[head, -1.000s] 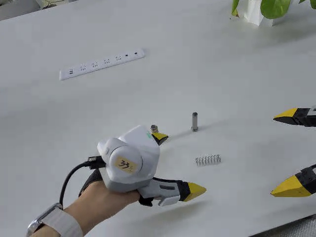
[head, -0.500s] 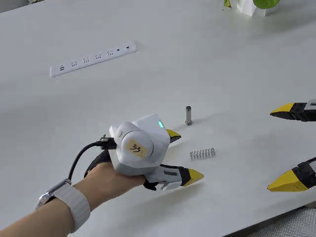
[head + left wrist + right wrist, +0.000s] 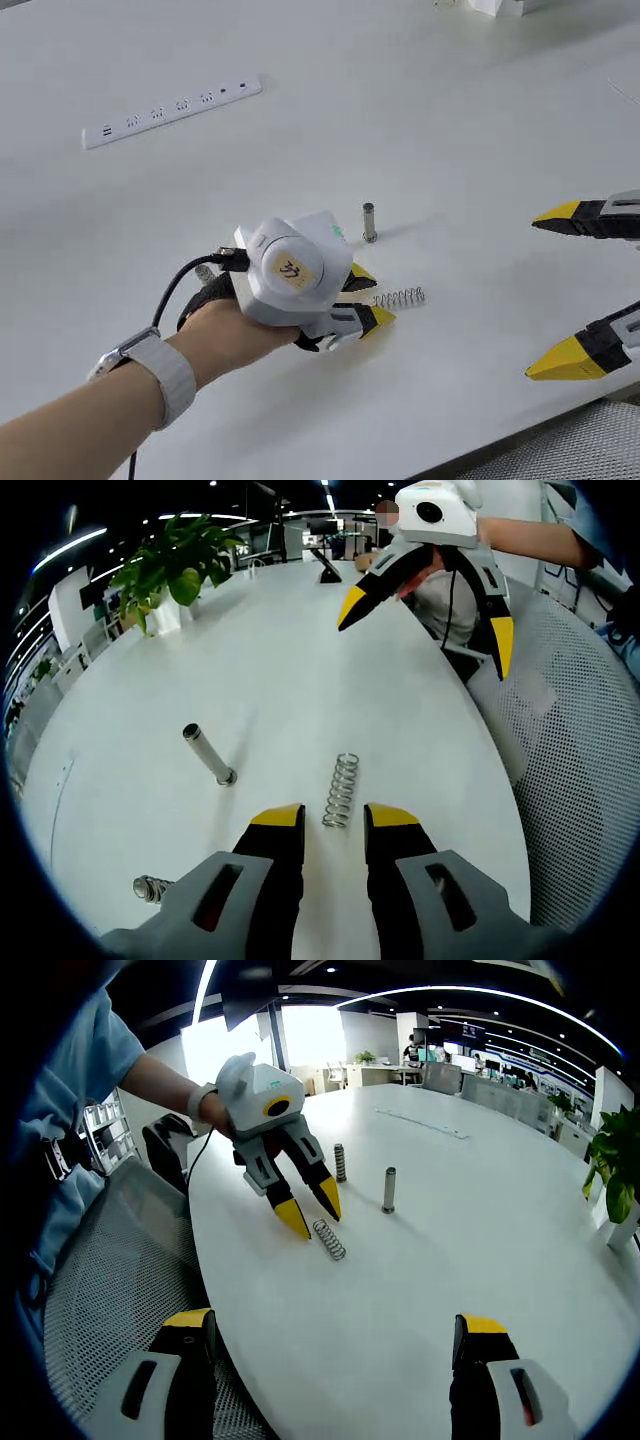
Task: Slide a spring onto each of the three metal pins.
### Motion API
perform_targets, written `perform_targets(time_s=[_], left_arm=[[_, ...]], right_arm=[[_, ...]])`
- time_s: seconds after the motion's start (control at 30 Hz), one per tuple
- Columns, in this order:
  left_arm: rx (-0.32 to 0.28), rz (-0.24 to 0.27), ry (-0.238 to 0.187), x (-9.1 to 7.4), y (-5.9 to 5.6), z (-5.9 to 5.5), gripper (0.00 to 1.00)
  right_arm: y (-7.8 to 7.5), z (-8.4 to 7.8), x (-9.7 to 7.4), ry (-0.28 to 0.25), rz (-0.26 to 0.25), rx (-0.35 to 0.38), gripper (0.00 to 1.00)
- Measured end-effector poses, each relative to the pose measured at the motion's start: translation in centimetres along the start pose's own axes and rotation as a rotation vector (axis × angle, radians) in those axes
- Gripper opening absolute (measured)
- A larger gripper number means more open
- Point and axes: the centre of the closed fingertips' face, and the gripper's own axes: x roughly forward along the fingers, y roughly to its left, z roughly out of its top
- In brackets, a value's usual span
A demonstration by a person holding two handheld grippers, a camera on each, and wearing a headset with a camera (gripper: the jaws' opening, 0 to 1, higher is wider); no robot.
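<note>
In the head view, your left gripper (image 3: 372, 296) sits low over the white table (image 3: 420, 120). Its two yellow tips are a little apart and hold nothing. The spring (image 3: 399, 297) lies flat on the table, and its near end is right at the gap between those tips. Its long side runs from the tips out toward your right gripper (image 3: 533, 296). That one is well apart from the spring, with its jaws spread wide and nothing in them. A bare metal pin (image 3: 369, 222) stands up straight just behind the spring. A power strip (image 3: 170, 108) lies far back on the table.

In the left gripper view, the spring (image 3: 342, 790) points straight ahead, the same way the jaws point, leaning a little to the right. Its near end sits between the two tips of the left gripper (image 3: 335, 818), and I see no tip pressing on it. The bare pin (image 3: 208, 754) stands to the left. Another pin with a spring on it (image 3: 150, 887) is at the low left.

In the right gripper view, your right gripper (image 3: 335, 1322) is wide open. Far ahead, the spring (image 3: 328, 1239) lies just past the tips of the left gripper (image 3: 314, 1215). The bare pin (image 3: 389, 1190) and the pin with a spring on it (image 3: 339, 1163) stand behind it.
</note>
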Motion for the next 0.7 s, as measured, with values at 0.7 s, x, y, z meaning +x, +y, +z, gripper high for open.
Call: perform_targets(time_s=[0.7], left_arm=[[0.053, -0.033, 0.087, 0.96, -0.69, -0.28, 0.07]], right_arm=[[-0.11, 0.10, -0.23, -0.013, 0.003, 0.002, 0.97]])
